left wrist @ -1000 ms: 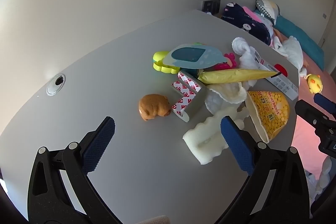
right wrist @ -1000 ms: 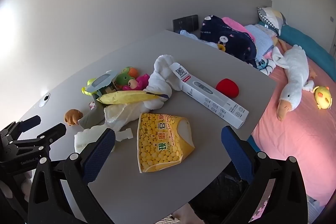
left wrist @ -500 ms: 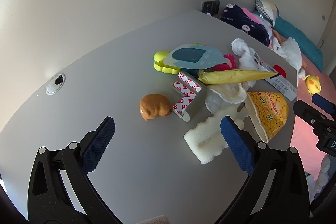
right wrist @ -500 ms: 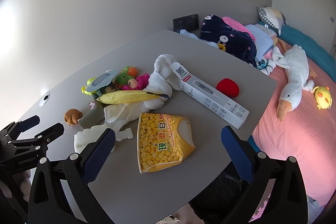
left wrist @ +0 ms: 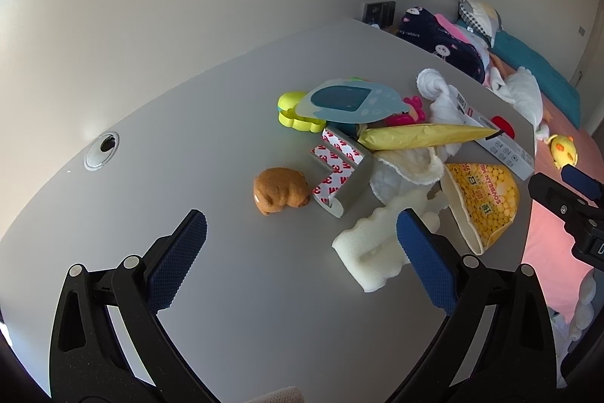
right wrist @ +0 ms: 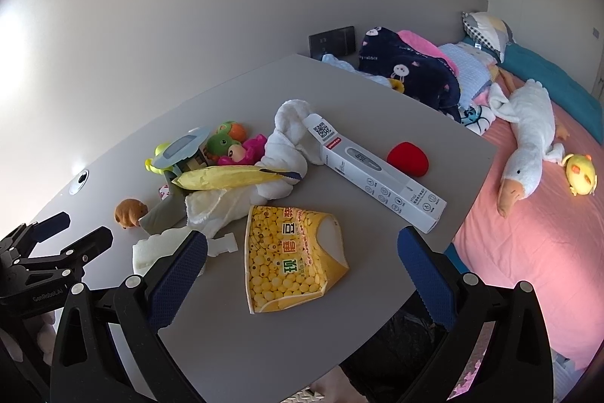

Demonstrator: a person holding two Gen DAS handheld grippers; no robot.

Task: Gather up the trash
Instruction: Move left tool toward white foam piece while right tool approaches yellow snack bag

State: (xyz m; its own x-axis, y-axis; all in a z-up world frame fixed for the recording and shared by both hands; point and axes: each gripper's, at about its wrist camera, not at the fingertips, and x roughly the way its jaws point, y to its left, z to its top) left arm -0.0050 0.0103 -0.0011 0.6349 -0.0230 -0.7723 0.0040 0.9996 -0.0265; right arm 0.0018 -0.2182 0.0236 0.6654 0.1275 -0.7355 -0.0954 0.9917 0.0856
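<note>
We held both claws spread wide and empty, the right claw (right wrist: 302,248) over the yellow snack bag (right wrist: 292,257) on the counter (right wrist: 377,89). To grip it well, we judged pinching its torn upper edge best. The left claw (left wrist: 298,235) hovered beside the bag. No bin showed.

A grey desk (right wrist: 381,108) stands against plain pale walls (right wrist: 151,6); beyond its far edge lies a pink-sheeted bed (right wrist: 528,237).
</note>
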